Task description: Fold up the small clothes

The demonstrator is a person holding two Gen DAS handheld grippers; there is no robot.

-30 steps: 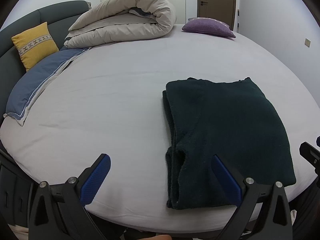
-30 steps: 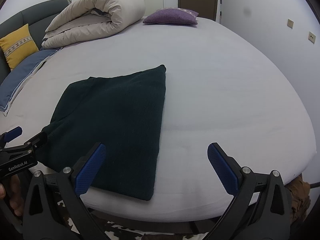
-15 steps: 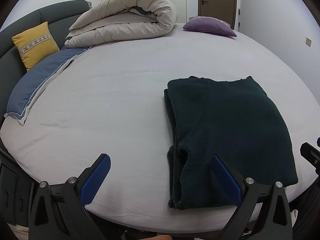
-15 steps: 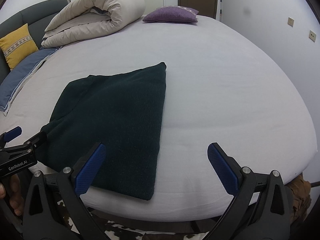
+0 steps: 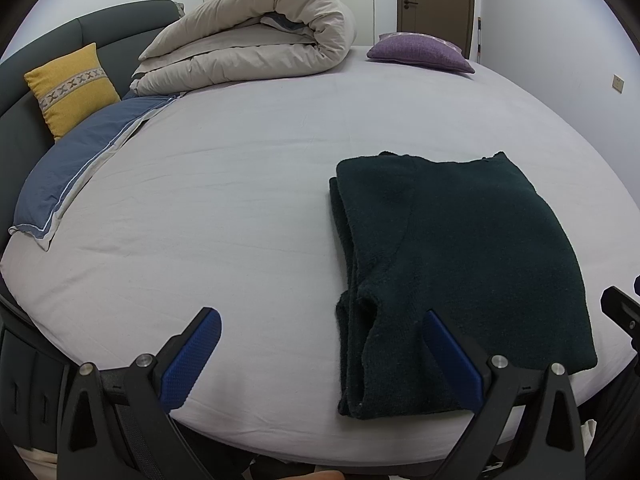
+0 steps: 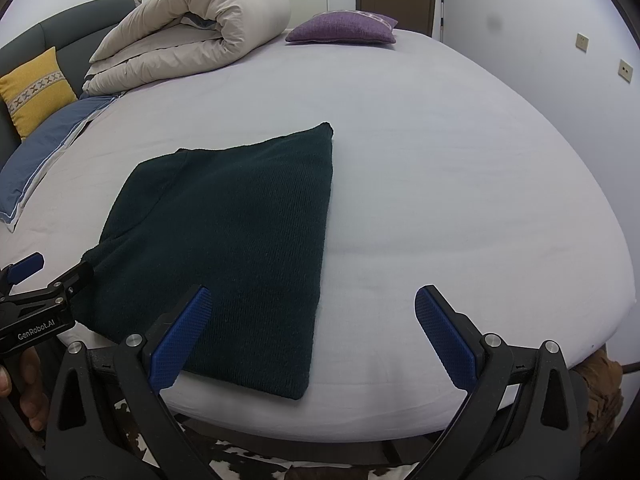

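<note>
Evidently the dark green sweater point(image 5: 460, 264) lay folded into a neat rectangle near the front edge of the bed point(image 5: 224, 208), within easy reach. Left tongs point(image 5: 320, 356) and right tongs point(image 6: 308, 332) hung just short of it, both spread wide and gripping nothing, probably because the fold looked finished.

From my remote seat I saw a wide bed point(image 5: 240, 184) under a pale sheet. At its far end lay a rolled beige duvet point(image 5: 260, 40) and a purple cushion point(image 5: 420, 52); behind them stood a brown door point(image 5: 436, 0). A yellow pillow point(image 5: 68, 88) leaned on the grey headboard point(image 5: 120, 28).
</note>
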